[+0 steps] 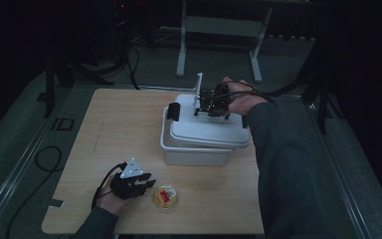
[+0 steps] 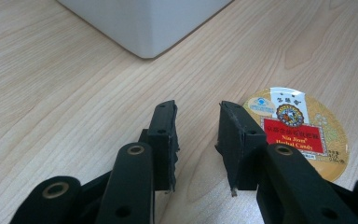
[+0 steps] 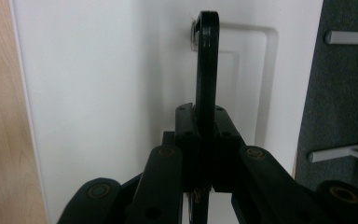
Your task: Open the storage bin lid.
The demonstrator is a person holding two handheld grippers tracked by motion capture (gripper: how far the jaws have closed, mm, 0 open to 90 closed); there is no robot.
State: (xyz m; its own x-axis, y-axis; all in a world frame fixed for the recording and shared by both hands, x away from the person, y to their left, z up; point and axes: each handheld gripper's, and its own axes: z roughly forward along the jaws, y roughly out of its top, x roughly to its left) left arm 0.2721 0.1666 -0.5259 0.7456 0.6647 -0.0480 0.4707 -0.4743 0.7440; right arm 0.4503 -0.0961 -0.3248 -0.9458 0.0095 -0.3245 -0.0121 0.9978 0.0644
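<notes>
Right hand-held gripper (image 3: 205,140) clamped on the lid handle (image 3: 207,60); left hand-held gripper (image 2: 196,140) part open, empty

White lid (image 1: 214,130) sits skewed on the white bin (image 1: 191,154) mid-bench; round candy tin (image 1: 165,197) lies near the front bench (image 1: 104,129) edge, just beside the left jaws, bare wood leftward

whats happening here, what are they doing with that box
A person works at a wooden table with a gripper in each hand. The right gripper is shut on the black handle of the white box's lid, which sits askew on the white box. The left gripper is open beside a round candy tin, which it isn't holding.
</notes>
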